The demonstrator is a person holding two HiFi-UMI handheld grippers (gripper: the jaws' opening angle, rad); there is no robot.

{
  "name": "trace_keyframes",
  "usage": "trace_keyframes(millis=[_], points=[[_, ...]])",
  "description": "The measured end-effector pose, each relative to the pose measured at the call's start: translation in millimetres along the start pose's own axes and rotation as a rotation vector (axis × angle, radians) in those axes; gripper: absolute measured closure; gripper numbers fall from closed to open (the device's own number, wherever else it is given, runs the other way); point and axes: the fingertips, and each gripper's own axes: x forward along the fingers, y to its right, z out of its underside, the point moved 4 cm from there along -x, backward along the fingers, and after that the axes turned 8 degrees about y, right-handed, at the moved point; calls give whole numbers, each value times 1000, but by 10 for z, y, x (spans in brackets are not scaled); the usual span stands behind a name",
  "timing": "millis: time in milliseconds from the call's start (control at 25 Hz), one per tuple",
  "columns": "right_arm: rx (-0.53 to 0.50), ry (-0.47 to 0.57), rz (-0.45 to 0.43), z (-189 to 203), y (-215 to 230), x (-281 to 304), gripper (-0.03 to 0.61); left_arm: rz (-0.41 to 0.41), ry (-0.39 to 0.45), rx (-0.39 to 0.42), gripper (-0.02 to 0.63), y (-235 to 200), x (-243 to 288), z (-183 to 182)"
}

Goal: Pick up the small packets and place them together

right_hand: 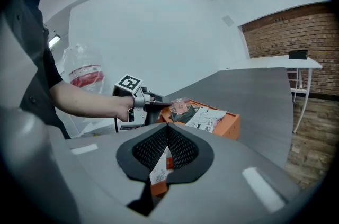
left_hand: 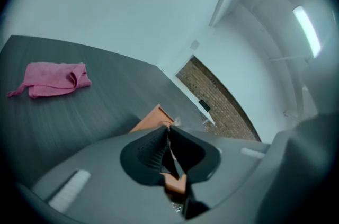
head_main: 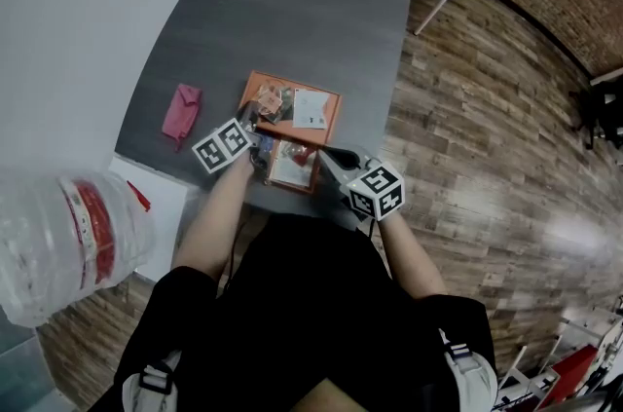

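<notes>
Grey bench, brick wall behind. The left gripper is clamped shut on a small pink packet right over the orange tray. The right gripper is closed too, pinching a white packet near the tray's front edge.

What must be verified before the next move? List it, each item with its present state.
1. Jaws of left gripper shut on small packet: ok.
2. small packet held above orange tray: ok.
3. Jaws of right gripper shut on white packet: ok.
4. white packet lifted off what lies beneath it: cannot tell.
5. pink cloth lying apart from orange tray: ok.
</notes>
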Motion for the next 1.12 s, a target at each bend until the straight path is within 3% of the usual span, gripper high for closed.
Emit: trace_keyframes(millis=[120,280,600,760,920,1120], points=[[4,-3,-11,8,-10,18,575,-16,-21,84,472,10,25,-14],[4,-6,-20,5,-19,35,575,-18,-35,219,383,54,15,-52],[-7,0,-23,-24,-45,70,575,104,-2,314,385,306,-205,-85],[-7,-1,-18,3,-54,52,575,203,-11,466,421,420,-469,9],[-4,-5,-15,34,-67,37,574,345,-87,606,471,564,-608,203],[-6,-3,-18,41,-118,51,575,429,-233,702,477,628,-669,534]])
